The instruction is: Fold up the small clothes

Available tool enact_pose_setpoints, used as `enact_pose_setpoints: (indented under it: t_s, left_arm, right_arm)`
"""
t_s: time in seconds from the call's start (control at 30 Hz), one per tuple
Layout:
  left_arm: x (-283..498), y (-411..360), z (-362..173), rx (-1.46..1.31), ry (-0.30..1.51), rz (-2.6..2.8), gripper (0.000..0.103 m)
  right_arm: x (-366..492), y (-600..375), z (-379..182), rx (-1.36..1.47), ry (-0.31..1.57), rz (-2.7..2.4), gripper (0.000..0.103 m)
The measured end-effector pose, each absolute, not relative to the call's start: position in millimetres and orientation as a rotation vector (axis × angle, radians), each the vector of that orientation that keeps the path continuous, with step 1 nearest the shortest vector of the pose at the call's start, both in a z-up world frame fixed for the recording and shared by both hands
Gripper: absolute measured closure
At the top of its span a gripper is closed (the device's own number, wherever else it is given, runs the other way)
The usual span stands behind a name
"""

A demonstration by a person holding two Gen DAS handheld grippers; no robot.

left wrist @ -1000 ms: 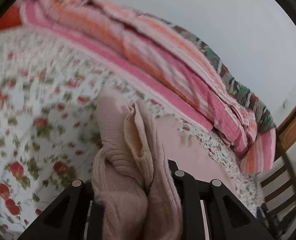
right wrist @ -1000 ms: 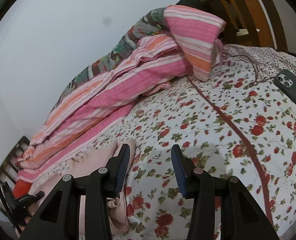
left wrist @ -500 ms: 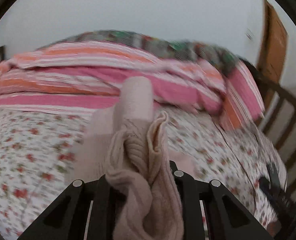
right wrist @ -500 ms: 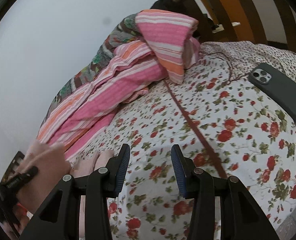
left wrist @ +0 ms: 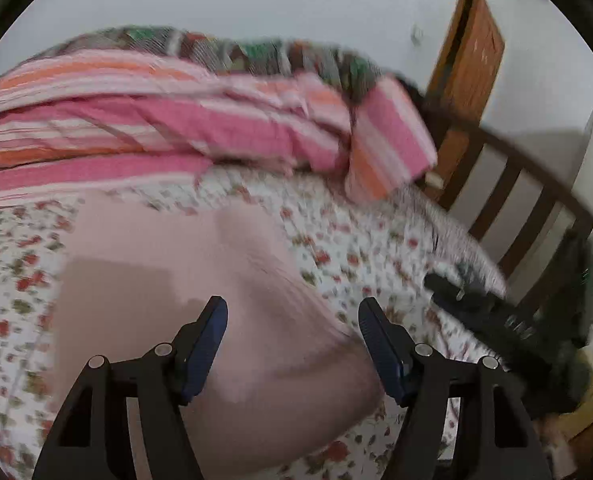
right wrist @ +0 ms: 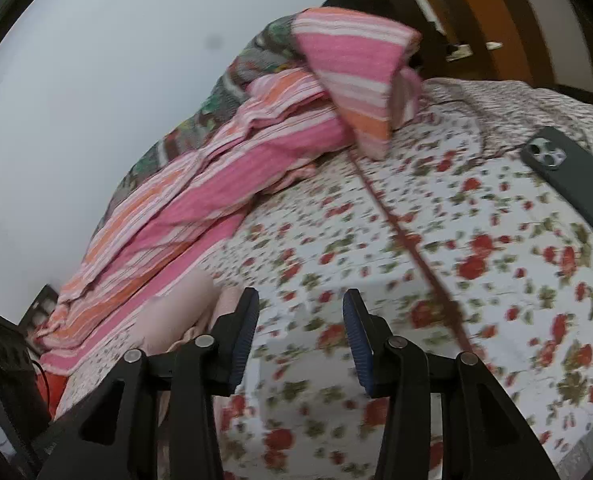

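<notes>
Hovering left claw [left wrist: 292, 320], jaws wide and empty, sat directly over pale pink knit garment [left wrist: 216, 280] on floral bedsheet [left wrist: 336, 240] — nearer arm; right claw [right wrist: 300, 320] also agape, empty, garment just off its left.

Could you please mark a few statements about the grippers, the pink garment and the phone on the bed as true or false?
1. The left gripper is shut on the pink garment. False: its jaws stand open above it.
2. The right gripper is open and holds nothing. True.
3. A dark phone lies on the floral sheet. True.
4. The garment lies on top of the striped blanket. False: it lies on the sheet, in front of the blanket.
</notes>
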State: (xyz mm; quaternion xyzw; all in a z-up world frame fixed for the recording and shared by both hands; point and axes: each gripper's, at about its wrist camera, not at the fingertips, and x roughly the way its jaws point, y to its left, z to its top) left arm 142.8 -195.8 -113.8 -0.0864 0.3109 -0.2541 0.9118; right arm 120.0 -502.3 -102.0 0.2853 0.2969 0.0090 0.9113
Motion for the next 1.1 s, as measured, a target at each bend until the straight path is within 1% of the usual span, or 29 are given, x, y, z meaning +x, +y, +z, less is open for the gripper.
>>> enact_pose_setpoints:
  t_s: [0.07, 0.2, 0.3, 0.4, 0.43, 0.47, 0.5, 0.53, 0.57, 0.8, 0.87, 0.97, 1.1]
  left_arm:
    - [137.8, -165.4, -105.2, -0.215, 0.594, -0.503, 0.036]
    - [145.1, -117.8, -106.8, -0.195, 0.570, -0.384, 0.036]
    - [156.3, -91.7, -122.5, -0.153, 0.608, -0.294, 0.036]
    - [171.2, -72.9, -141.1, -0.188, 0.655, -0.301, 0.036]
    - [173.3, -69.1, -147.0, -0.191, 0.667, -0.301, 0.036]
    - [177.3, -67.7, -153.5, -0.191, 0.682, -0.295, 0.036]
    - [178.1, -65.3, -156.8, -0.193, 0.690, -0.291, 0.036]
    - [178.0, -62.7, -159.5, -0.198, 0.695, -0.296, 0.036]
    - [176.0, -60.0, -160.4, -0.201, 0.695, -0.304, 0.036]
    - [164.8, -51.7, -170.4, -0.159, 0.660, -0.360, 0.036]
    - [163.7, -50.2, -174.0, -0.186, 0.652, -0.357, 0.036]
    - [161.4, -52.0, -171.1, -0.155, 0.634, -0.356, 0.036]
    - [159.8, -46.9, -163.6, -0.168, 0.622, -0.369, 0.036]
  right_arm:
    - [122.0, -491.7, -98.9, 0.581, 0.608, 0.068, 0.054]
    - [125.8, -466.7, -94.7, 0.582, 0.589, 0.180, 0.050]
    - [133.3, -440.6, -94.6, 0.593, 0.598, 0.301, 0.050]
    - [140.2, -410.0, -95.0, 0.535, 0.616, 0.346, 0.051]
    - [142.4, -400.2, -96.2, 0.499, 0.628, 0.331, 0.052]
    - [144.3, -391.1, -97.9, 0.455, 0.637, 0.305, 0.062]
    - [146.1, -384.5, -99.6, 0.417, 0.647, 0.282, 0.076]
    - [146.7, -379.3, -101.6, 0.383, 0.653, 0.266, 0.084]
    - [145.9, -375.3, -102.8, 0.358, 0.642, 0.249, 0.088]
    - [137.7, -367.8, -108.8, 0.246, 0.599, 0.190, 0.090]
    - [142.1, -374.9, -114.6, 0.298, 0.627, 0.196, 0.090]
    - [149.2, -389.5, -123.3, 0.429, 0.655, 0.214, 0.090]
    - [152.5, -386.9, -123.9, 0.413, 0.667, 0.202, 0.090]
